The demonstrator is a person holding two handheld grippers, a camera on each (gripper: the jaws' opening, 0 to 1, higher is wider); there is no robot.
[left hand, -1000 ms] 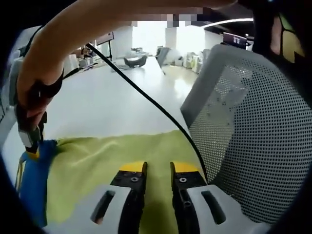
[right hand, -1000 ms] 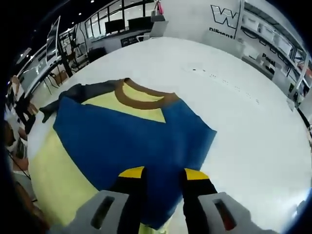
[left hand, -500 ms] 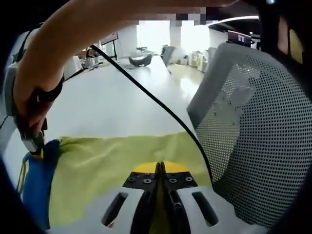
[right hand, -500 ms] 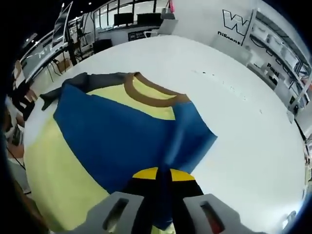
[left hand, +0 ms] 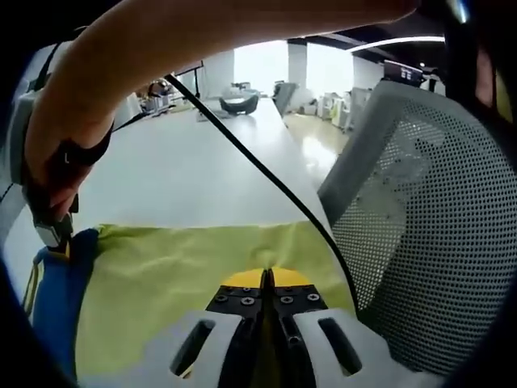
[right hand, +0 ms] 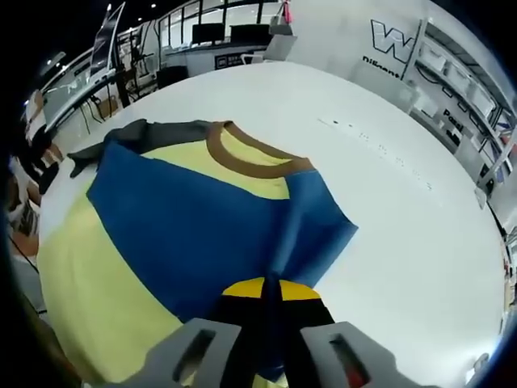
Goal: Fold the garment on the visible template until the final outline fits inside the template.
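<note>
Both pairs of jaws, spread a second before, had closed on the garment (right hand: 186, 234). At the bottom centre, the left gripper (left hand: 266, 284) pinched the yellow hem and the right gripper (right hand: 271, 288) the blue sleeve. Garment lay across the white table (right hand: 388, 202). Grasping seemed finished; the next move probably called for lifting both edges together and folding them inward.

Soft cloth on a smooth matt top

The blue-and-yellow cloth garment (right hand: 186, 234) lies limp and faintly creased on the white matt surface (right hand: 388, 210); the grey perforated mesh chair back (left hand: 420, 234) looks like matt plastic.
</note>
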